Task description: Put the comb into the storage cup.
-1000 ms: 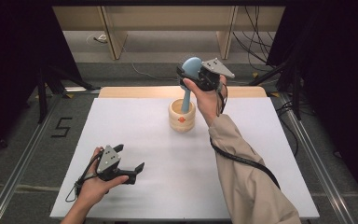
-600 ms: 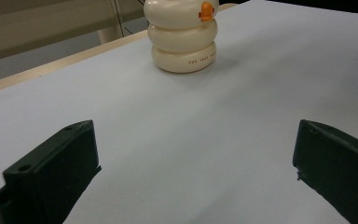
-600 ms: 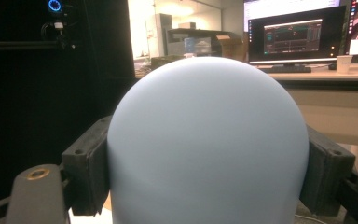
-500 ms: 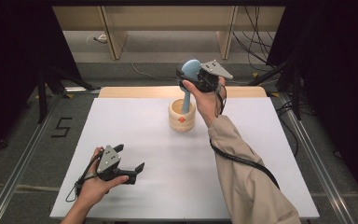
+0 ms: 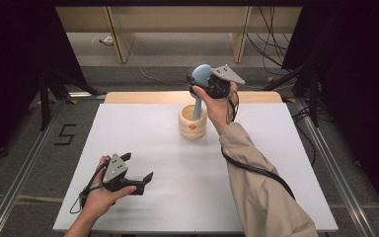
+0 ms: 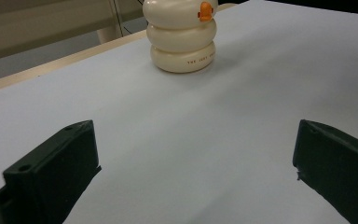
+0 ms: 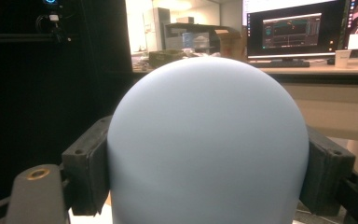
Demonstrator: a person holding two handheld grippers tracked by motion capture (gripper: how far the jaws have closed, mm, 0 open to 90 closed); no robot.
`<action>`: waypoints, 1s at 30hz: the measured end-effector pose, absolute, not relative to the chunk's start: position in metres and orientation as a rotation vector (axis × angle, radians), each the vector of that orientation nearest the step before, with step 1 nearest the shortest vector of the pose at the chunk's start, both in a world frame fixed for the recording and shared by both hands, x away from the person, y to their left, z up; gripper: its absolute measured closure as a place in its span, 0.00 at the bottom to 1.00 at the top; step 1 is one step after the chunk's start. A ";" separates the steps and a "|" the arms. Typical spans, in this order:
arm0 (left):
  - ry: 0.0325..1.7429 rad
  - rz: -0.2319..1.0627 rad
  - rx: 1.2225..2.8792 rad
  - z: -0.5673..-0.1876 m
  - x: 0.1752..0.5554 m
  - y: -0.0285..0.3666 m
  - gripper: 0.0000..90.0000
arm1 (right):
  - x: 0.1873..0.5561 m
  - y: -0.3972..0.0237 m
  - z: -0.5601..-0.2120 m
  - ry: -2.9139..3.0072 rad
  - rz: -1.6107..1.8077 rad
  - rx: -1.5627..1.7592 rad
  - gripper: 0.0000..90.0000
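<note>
I see the white table (image 5: pixel 276 163) spread wide under both my hands; on its far middle stands the cream ringed holder (image 5: pixel 193 123), upright, an orange mark on its front; the blue brush (image 5: pixel 201 79) rises from it, handle down inside, rounded head up; my right gripper (image 5: pixel 201 83) is clenched on that head, a jaw pressed to each side; my left gripper (image 5: pixel 143 181) rests low near the table's near left, jaws spread wide and grasping nothing, well apart from the holder.
</note>
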State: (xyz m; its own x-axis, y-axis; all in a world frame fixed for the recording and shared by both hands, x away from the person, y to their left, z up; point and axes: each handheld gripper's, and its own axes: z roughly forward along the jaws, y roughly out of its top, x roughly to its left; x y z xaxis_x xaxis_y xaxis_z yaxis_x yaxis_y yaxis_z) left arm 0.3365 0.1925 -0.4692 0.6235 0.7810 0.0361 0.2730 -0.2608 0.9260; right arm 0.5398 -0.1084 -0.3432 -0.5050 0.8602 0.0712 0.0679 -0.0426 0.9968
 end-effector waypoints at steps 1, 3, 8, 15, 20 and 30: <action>0.849 0.619 1.821 -0.469 0.336 0.193 0.00 | 0.540 -0.108 -0.344 1.609 1.613 0.997 0.23; 0.850 0.619 1.820 -0.469 0.336 0.193 0.00 | 0.540 -0.108 -0.345 1.611 1.609 0.999 0.23; 0.849 0.618 1.820 -0.469 0.336 0.193 0.00 | 0.542 -0.107 -0.348 1.615 1.601 1.002 0.23; 0.849 0.617 1.820 -0.469 0.336 0.193 0.00 | 0.542 -0.106 -0.351 1.617 1.594 1.004 0.23; 0.849 0.618 1.820 -0.469 0.337 0.193 0.00 | 0.543 -0.106 -0.354 1.625 1.586 1.005 0.23; 0.849 0.617 1.821 -0.470 0.337 0.193 0.00 | 0.545 -0.105 -0.358 1.631 1.576 1.009 0.23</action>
State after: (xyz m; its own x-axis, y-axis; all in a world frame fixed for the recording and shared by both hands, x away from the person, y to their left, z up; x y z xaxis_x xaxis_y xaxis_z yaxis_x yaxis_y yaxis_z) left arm 0.3366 0.1926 -0.4698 0.6245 0.7802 0.0348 0.2739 -0.2605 0.9258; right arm 0.5448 -0.1049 -0.3575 -0.4946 0.8671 0.0595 0.0892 -0.0175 0.9959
